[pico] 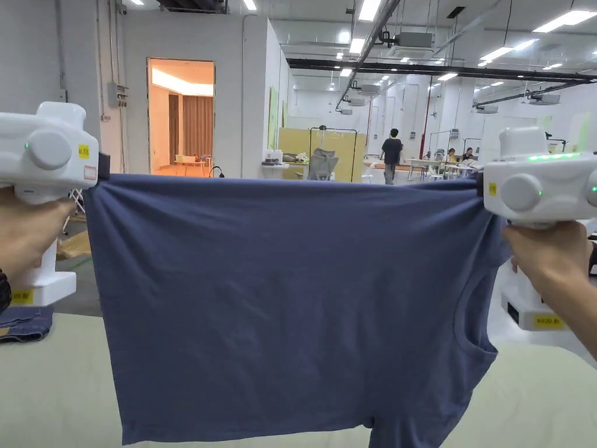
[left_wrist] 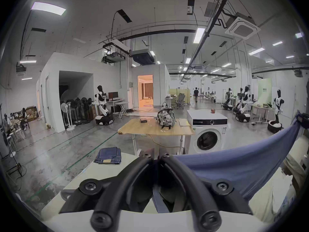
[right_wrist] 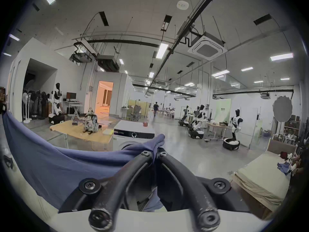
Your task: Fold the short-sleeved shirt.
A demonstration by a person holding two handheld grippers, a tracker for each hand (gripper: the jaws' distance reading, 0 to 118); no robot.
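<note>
Hanging taut btwn L claw [left_wrist: 156, 158] & R claw [right_wrist: 154, 154]: shirt [pico: 280, 303].

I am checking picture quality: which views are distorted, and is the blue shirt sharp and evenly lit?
Head view: straight lines, even ceiling light, the blue shirt sharp, no glare. Left gripper view: strong fisheye bending, dark corners, the left gripper sharp on the cloth. Right gripper view: same bending and dark rim; the right gripper sharp, far background slightly soft.
</note>
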